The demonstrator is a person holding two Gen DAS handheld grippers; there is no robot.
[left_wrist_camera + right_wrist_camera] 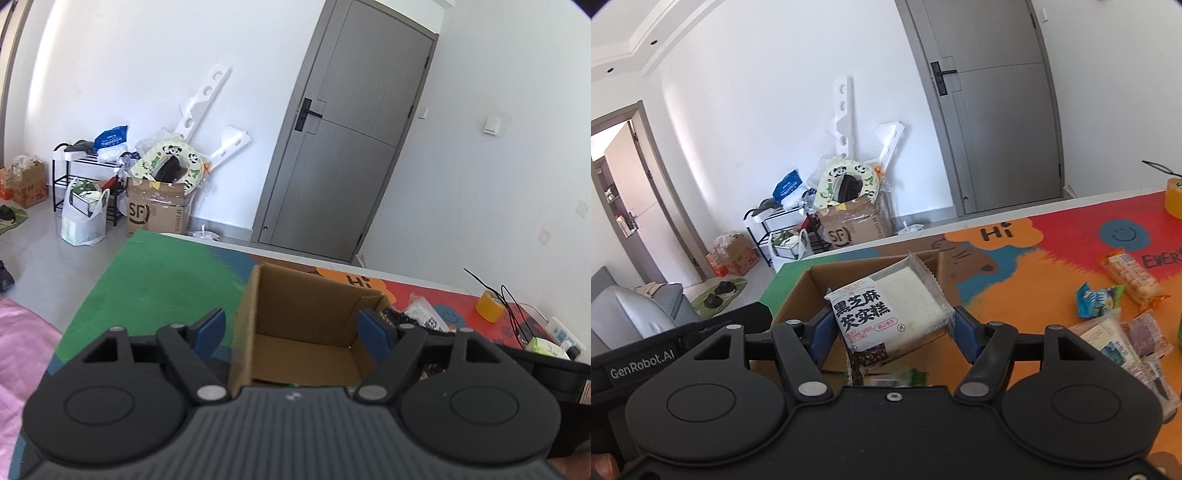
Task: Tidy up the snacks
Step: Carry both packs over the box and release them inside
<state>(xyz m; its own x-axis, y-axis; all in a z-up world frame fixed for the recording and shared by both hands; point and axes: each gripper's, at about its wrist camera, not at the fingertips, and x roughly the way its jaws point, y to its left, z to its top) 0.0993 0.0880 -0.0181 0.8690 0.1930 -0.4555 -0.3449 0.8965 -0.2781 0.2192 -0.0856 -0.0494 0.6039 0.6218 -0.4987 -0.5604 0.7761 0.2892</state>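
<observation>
A small open cardboard box [306,314] stands on the colourful table mat; it also shows in the right wrist view [809,291]. My left gripper [295,328] is open, its blue pads either side of the box's near end. My right gripper [890,328] is open over the box, with a white black-sesame rice cake packet [886,314] lying between its fingers, not squeezed. Several loose snack packets [1115,295] lie on the mat at the right; a pile of them shows past the box in the left wrist view [421,314].
A yellow tape roll [489,305] and a power strip [561,334] with cables sit at the table's right. A green wrapper [908,376] lies near my right gripper. Beyond the table's far edge are boxes, bags, a shoe rack [74,177] and a grey door [343,147].
</observation>
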